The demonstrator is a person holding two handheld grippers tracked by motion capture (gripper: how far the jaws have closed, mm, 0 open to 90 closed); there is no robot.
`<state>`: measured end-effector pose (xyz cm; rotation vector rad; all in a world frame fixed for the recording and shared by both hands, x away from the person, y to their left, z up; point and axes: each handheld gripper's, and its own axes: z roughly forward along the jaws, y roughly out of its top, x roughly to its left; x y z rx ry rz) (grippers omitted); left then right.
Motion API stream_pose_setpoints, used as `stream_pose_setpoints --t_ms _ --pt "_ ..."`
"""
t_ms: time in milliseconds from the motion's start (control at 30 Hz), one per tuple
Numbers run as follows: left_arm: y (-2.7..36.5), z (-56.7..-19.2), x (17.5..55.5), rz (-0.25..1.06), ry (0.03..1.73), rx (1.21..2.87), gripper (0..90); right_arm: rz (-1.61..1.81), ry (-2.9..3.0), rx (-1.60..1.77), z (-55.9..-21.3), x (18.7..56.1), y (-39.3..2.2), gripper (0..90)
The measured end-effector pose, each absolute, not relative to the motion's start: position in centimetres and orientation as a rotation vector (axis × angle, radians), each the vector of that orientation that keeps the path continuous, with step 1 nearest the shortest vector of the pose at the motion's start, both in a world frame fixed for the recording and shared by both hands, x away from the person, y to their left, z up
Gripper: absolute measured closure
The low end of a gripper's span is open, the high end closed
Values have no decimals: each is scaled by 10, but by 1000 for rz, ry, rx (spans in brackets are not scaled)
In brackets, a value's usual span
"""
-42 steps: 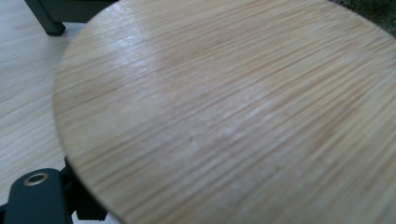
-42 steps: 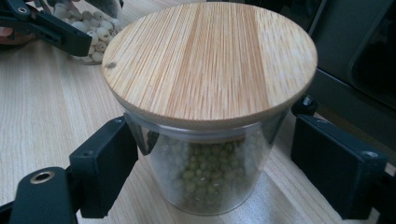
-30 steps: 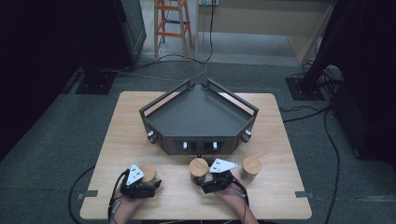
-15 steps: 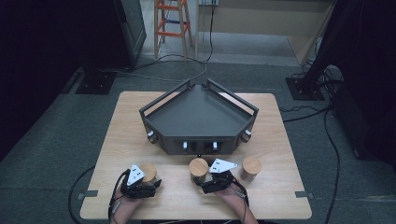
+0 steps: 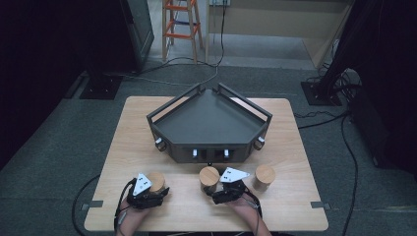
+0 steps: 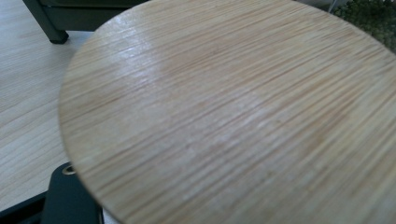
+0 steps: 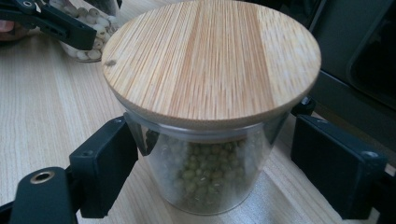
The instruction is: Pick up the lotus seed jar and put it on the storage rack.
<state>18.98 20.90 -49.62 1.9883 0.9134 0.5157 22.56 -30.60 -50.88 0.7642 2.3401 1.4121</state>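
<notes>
Three glass jars with round wooden lids stand in a row near the table's front edge. My left gripper [image 5: 150, 191] is at the left jar [image 5: 157, 180]. Its jaws have just been closing on that jar. The jar's lid [image 6: 233, 107] hides the grip, with one black finger [image 6: 65, 198] showing beneath it. In the right gripper view this jar [image 7: 86, 44] holds pale beans. My right gripper [image 7: 215, 154] stands open around the middle jar [image 5: 209, 175], which holds green beans [image 7: 201, 172]. A gap remains at the right pad [image 7: 336, 163].
A dark five-sided tray [image 5: 209, 123] with raised rails sits mid-table just behind the jars. The third lidded jar [image 5: 264, 177] stands right of my right gripper. Bare wooden tabletop [image 5: 128, 142] lies left and right of the tray. Cables trail off the front edge.
</notes>
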Motion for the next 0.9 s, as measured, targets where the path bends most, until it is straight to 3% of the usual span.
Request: stream_pose_setpoints --t_ms 900 --pt "200 -482 190 502 885 1982 255 1407 2334 778 -509 225 -305 149"
